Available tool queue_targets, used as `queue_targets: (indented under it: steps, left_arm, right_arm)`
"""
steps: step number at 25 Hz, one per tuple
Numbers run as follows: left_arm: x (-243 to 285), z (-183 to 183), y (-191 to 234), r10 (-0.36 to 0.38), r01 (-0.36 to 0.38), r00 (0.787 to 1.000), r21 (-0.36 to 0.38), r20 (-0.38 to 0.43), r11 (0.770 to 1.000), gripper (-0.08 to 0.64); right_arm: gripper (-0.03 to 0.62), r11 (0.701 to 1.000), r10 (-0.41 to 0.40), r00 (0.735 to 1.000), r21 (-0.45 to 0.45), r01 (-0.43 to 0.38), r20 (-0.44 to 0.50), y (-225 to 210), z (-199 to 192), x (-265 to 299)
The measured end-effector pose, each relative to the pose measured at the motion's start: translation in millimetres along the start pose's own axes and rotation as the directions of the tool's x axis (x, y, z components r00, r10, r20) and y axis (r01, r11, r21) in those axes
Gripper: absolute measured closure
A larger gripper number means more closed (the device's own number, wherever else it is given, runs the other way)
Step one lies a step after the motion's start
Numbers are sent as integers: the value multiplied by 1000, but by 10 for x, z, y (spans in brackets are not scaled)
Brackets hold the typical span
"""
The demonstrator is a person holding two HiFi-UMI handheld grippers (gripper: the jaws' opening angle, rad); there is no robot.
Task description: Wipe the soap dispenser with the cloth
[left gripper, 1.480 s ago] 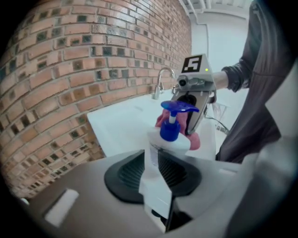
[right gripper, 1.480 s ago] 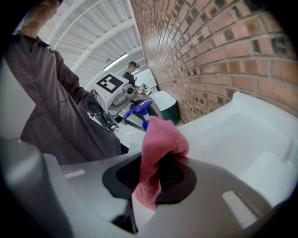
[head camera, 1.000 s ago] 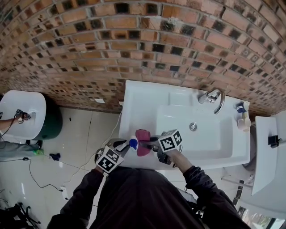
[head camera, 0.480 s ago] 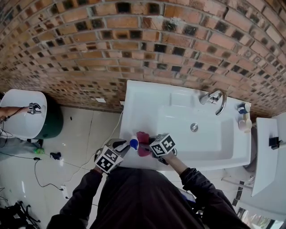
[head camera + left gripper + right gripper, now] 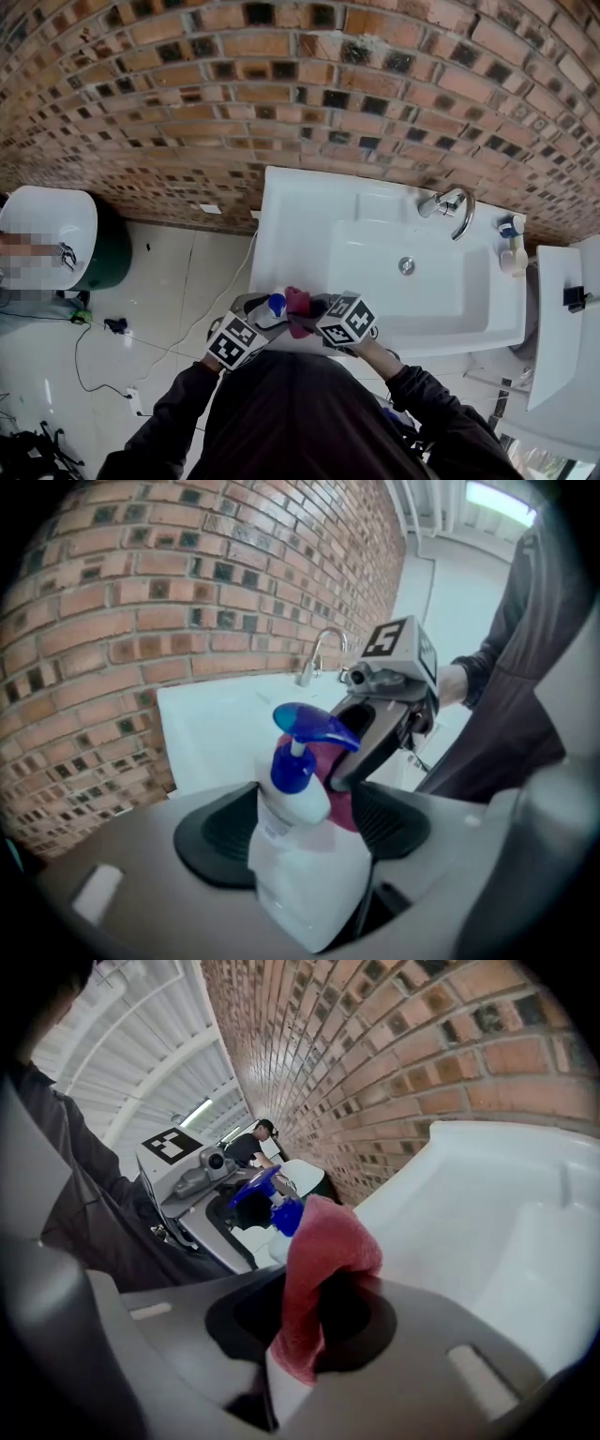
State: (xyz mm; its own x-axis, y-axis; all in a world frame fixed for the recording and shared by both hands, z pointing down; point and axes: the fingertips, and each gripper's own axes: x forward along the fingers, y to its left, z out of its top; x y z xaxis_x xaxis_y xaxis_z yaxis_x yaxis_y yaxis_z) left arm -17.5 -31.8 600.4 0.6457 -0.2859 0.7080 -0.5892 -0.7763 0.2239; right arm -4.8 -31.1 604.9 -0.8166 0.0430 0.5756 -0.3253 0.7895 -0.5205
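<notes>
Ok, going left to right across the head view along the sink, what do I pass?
From the left: white soap dispenser with blue pump → pink-red cloth → round metal drain → curved chrome tap.

Soap dispenser (image 5: 275,306) at sink (image 5: 309,216) front-left edge; cloth (image 5: 300,307) just right, probably touching; faucet (image 5: 453,211) back right.

White washbasin (image 5: 300,216); faucet (image 5: 451,210) at rear, small items (image 5: 512,257) right corner.
</notes>
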Motion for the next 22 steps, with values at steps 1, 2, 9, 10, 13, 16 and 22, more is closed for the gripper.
queue_targets:
  steps: [1,2,9,10,13,16,22]
  left_arm:
    - [10,-3,-9,-1,1,1000,5,-5,1000,228]
    - [20,-16,-12,1,-1,1000,15,-13,1000,227]
    - [35,-35,58,9,-6,999,84,-33,996,314]
    - [37,-33,54,-4,8,999,98,-35,995,318]
    - [48,-35,43,-47,54,998,142,-47,988,324]
    - [65,-31,38,-91,99,994,175,-54,980,325]
    - [57,-28,38,-122,132,991,194,-63,972,325]
  right_arm:
    - [528,1000,-2,1000,-11,2,1,28,-7,3]
    - [528,1000,-6,1000,-18,6,2,38,-15,4]
    - [526,999,-10,1000,-50,10,-12,-43,-7,-133]
    - [526,997,-31,999,-68,30,-17,-100,10,-181]
    - [526,981,-106,994,-165,98,-38,-296,77,-300]
    - [526,956,-127,991,-271,111,-42,-394,176,-353]
    - [526,894,-79,985,-448,2,-153,-370,124,-80]
